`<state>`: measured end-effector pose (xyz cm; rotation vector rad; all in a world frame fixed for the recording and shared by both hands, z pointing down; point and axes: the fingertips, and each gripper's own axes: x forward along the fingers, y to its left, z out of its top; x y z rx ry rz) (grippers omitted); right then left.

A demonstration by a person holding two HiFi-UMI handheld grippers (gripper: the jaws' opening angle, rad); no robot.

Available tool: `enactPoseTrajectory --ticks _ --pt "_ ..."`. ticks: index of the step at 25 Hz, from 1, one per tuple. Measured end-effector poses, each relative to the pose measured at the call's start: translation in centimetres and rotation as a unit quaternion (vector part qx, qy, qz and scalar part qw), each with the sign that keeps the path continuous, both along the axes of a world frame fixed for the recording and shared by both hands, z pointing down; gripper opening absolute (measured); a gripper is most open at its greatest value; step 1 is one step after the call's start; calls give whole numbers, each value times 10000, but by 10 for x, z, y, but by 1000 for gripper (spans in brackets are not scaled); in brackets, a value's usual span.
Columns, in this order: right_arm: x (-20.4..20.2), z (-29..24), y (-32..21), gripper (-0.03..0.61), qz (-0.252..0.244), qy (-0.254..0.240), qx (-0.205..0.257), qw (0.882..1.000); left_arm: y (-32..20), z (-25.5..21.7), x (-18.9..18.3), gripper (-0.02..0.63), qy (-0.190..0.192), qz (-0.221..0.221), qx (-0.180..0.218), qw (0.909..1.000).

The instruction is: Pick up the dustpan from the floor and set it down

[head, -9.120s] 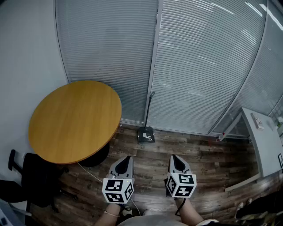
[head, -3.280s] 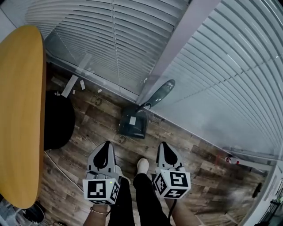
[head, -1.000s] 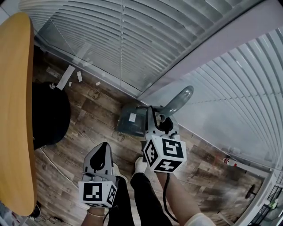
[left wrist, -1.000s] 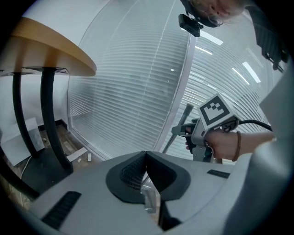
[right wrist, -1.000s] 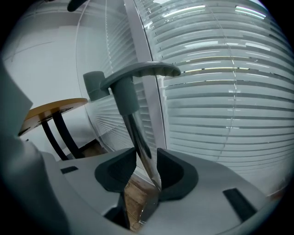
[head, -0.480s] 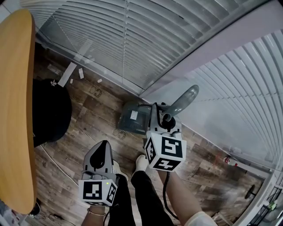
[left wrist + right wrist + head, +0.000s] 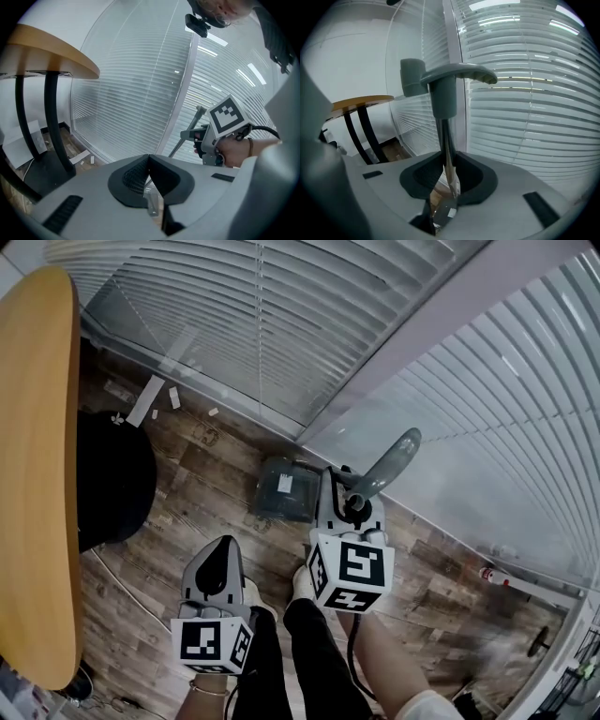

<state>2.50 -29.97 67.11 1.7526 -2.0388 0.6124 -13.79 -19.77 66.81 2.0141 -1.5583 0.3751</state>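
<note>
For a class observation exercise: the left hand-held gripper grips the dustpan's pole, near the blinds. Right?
Not quite: the right hand-held gripper grips the dustpan's pole, near the blinds, its jaws having just closed further on it. The right gripper view shows this; the left hand-held gripper is shut, empty.

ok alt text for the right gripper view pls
The right gripper, its jaws just closing, clamps the thin metal dustpan handle, which rises to a grey grip. White blinds fill the background; a round wooden table stands at left.
</note>
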Motion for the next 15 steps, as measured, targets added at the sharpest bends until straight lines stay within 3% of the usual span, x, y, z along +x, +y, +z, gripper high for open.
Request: enactPoseTrajectory --ticks 15 --pt "22 -65 41 101 253 -8 361 9990 15 -48 12 18 -130 337 339 9988"
